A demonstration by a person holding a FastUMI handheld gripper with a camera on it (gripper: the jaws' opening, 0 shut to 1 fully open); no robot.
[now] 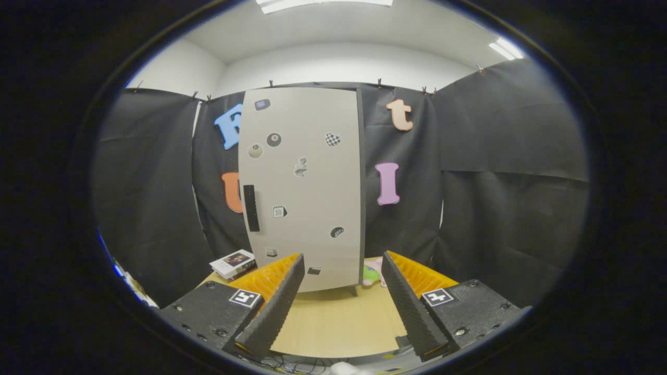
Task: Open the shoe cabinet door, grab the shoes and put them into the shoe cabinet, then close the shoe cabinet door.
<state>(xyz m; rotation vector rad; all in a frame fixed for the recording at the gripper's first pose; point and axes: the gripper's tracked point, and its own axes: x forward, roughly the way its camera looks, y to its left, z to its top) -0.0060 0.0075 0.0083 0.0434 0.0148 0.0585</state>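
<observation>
Gripper view: the gripper (343, 266) has its fingers spread wide, nothing between them. Beyond them stands the tall pale-grey sticker-covered shoe cabinet (305, 187), door closed, on the light wooden table (333, 323). A pink-and-green shoe (372, 274) peeks out right beside its base.

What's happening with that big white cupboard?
A person is holding a gripper, open and empty, aimed at the shoe cabinet on the table. Its door is shut, with a dark handle near one edge. A pink and green shoe peeks out beside the cabinet, and books lie on the other side.
</observation>
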